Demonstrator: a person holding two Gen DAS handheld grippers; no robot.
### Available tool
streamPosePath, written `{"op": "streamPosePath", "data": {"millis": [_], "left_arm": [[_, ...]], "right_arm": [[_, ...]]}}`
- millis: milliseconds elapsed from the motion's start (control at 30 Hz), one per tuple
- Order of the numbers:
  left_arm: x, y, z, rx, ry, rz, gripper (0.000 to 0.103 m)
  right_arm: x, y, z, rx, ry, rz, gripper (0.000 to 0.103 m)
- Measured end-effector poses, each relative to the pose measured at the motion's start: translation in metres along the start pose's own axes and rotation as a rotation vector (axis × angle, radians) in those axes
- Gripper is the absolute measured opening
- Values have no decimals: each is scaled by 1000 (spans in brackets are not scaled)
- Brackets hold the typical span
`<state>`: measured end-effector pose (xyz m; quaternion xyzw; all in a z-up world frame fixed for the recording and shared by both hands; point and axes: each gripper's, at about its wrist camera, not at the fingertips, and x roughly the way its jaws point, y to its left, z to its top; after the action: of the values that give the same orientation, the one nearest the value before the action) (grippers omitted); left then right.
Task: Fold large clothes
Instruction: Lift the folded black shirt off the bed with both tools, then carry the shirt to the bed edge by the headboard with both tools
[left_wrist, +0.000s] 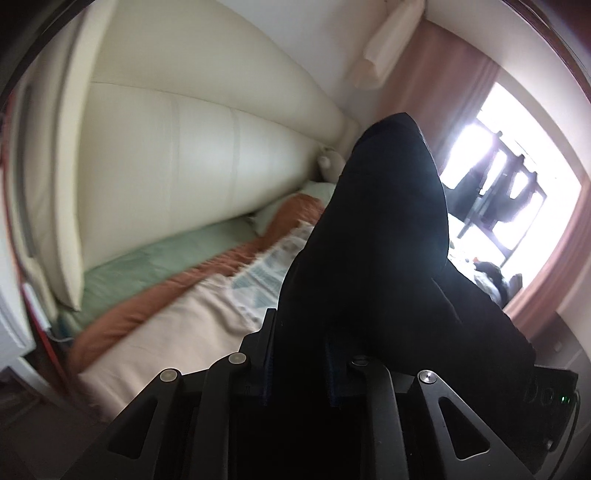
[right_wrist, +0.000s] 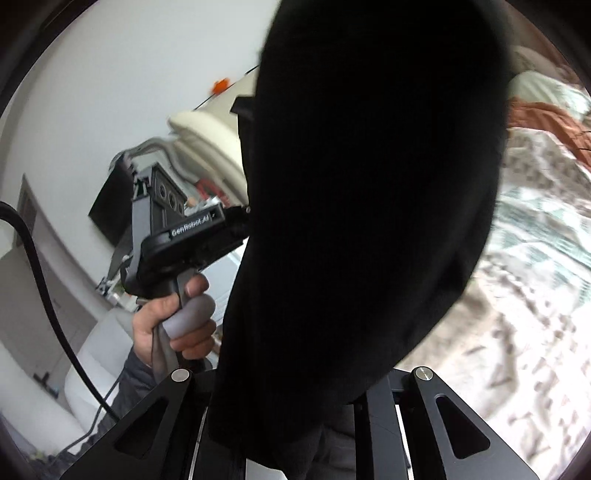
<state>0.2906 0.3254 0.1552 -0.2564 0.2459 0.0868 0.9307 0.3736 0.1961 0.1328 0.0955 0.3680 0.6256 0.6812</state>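
A large black garment (left_wrist: 384, 236) is held up in the air above the bed. In the left wrist view it runs out of my left gripper (left_wrist: 301, 332), whose fingers are closed on its edge. In the right wrist view the same black garment (right_wrist: 369, 192) drapes over my right gripper and hides both fingertips, so its grip cannot be seen. The left gripper's body (right_wrist: 184, 236) and the hand on its grey handle show to the left of the cloth, its fingers buried in the fabric.
Below lies a bed with a beige patterned cover (left_wrist: 173, 325), an orange blanket (left_wrist: 221, 266) and a green sheet (left_wrist: 162, 258), against a cream padded headboard (left_wrist: 177, 155). A bright window with pink curtains (left_wrist: 443, 85) is on the right. A black cable (right_wrist: 48, 291) hangs at left.
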Motion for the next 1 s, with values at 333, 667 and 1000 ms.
{"op": "streamPosePath", "data": {"millis": [333,667,1000], "left_arm": [[-14,61,4,-26,30,125,21],[63,88,-18,-51,150,184,21],[147,71,-19,18,257,237,21]], "right_arm": [[80,8,-12,85,54,150,16],[120,-46,-46,199,94,158,16],[118,-112,-58,267,94,67,15]]}}
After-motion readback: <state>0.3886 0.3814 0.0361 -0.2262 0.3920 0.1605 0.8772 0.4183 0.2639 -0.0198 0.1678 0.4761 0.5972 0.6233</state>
